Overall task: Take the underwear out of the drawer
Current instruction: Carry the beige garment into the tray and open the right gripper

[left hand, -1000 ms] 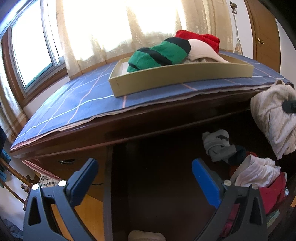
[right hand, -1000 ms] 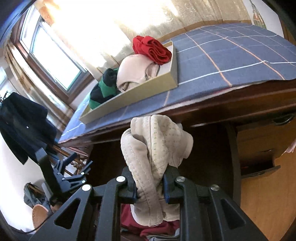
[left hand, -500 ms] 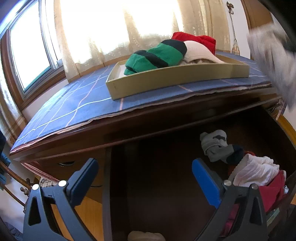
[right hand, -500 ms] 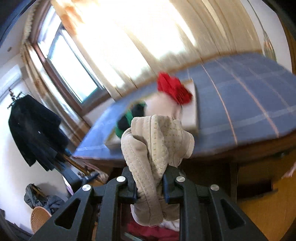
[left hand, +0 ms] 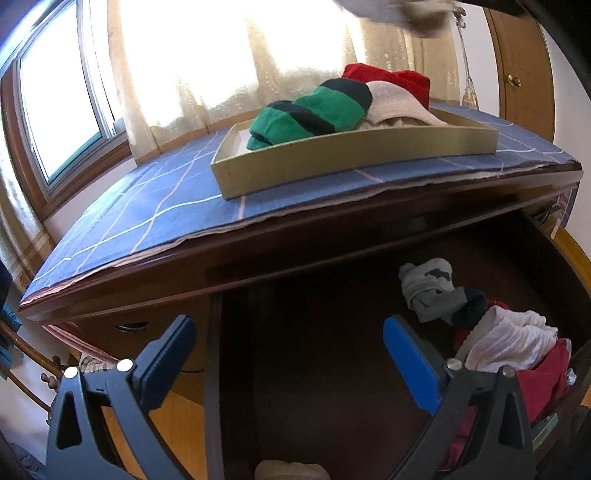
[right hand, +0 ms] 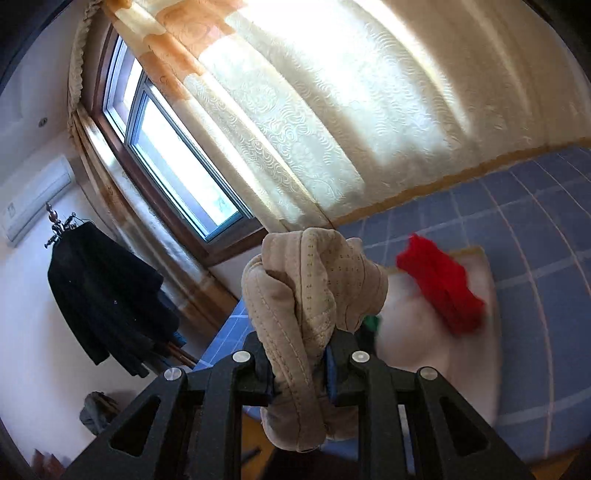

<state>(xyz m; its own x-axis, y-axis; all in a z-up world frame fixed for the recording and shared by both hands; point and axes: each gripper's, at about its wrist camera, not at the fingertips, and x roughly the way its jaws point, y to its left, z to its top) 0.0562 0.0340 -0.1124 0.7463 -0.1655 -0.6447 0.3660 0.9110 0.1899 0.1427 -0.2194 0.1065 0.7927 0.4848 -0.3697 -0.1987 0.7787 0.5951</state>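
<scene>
My right gripper (right hand: 300, 373) is shut on beige dotted underwear (right hand: 306, 295), which bunches above the jaws and hangs below them, high over the blue checked dresser top (right hand: 535, 221). In the left wrist view that underwear shows as a blurred pale patch (left hand: 391, 11) at the top edge. My left gripper (left hand: 288, 354) stands open over the dark open drawer (left hand: 332, 332) with nothing between its blue pads. In the drawer's right part lie grey socks (left hand: 428, 288), a white garment (left hand: 509, 343) and red cloth (left hand: 543, 380).
A shallow cardboard tray (left hand: 354, 162) on the dresser top holds a green-and-black striped garment (left hand: 310, 114), a cream one (left hand: 395, 103) and a red one (left hand: 388, 75). Curtained window (right hand: 314, 110) behind. A dark coat (right hand: 99, 299) hangs on a stand at left.
My right gripper has risen with the beige underwear from in front of the drawer to above the dresser top. In the left wrist view the underwear climbed from the right edge to the top. The left gripper kept still.
</scene>
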